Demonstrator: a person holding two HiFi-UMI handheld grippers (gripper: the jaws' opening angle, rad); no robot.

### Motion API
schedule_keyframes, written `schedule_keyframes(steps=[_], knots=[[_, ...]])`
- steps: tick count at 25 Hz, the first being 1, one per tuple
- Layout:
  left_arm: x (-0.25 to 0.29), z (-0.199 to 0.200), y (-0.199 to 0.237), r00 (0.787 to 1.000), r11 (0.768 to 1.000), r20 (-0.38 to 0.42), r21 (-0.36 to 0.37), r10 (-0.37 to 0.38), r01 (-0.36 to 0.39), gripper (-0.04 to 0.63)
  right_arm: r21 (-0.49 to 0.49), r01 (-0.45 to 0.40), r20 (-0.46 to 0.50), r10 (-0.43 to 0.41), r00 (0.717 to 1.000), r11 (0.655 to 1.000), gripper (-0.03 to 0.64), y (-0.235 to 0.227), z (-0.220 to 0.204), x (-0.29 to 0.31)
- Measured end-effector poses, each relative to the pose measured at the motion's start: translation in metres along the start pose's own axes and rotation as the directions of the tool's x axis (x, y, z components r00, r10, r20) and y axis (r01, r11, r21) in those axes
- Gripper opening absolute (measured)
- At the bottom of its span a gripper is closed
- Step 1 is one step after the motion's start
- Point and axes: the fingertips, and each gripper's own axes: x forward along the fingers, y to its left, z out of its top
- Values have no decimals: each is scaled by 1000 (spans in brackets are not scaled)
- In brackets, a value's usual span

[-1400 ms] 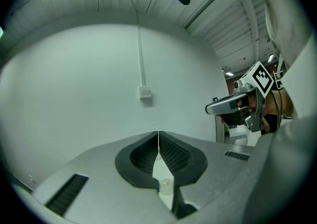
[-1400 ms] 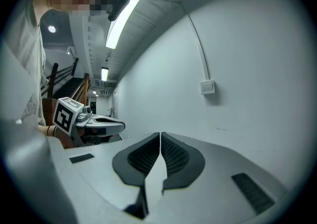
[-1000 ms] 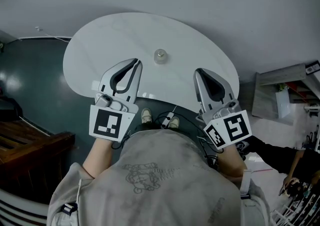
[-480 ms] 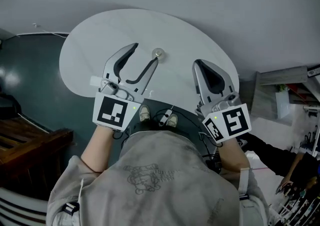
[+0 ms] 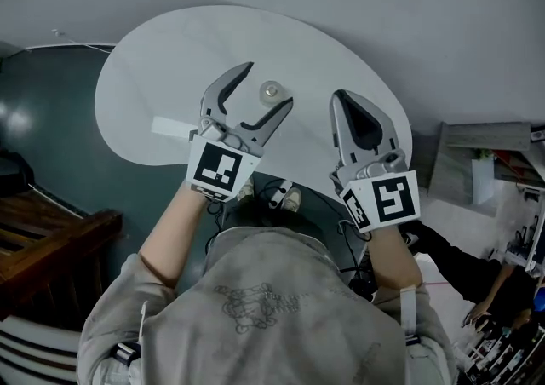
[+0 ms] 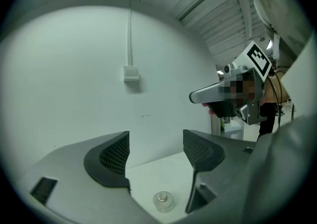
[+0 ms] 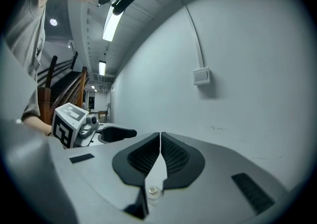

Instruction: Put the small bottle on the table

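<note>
Left tool (image 5: 268, 85) opening, small bottle (image 5: 271, 92) between — on table (image 5: 153, 77)

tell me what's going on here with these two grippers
A person holds a gripper in each hand over a white round table. The small bottle stands on the table, untouched. The left gripper has its jaws opening, with the bottle in the gap between them and the pads clear of it. The right gripper is shut and empty, off to the side.

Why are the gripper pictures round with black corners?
Left gripper view, right gripper view: wide-angle lenses curve straight lines and blacken the corners. Head view: soft, even light; the small clear glass bottle casts hardly any shadow on the white oval table.
</note>
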Motion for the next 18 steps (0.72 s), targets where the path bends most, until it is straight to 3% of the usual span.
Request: schedule_keyframes(steps=[6, 12, 18], knots=[[27, -42, 2, 999, 998, -36, -56, -29, 27, 324, 18, 11, -47, -10, 999, 1000, 31, -8, -32, 21], [54, -97, -8, 989, 996, -116, -14, -88, 87, 335, 28, 14, -97, -11, 995, 1000, 31, -13, -66, 38], [72, -146, -8, 984, 992, -144, -86, -102, 90, 336, 54, 18, -145, -10, 989, 998, 31, -11, -98, 52]])
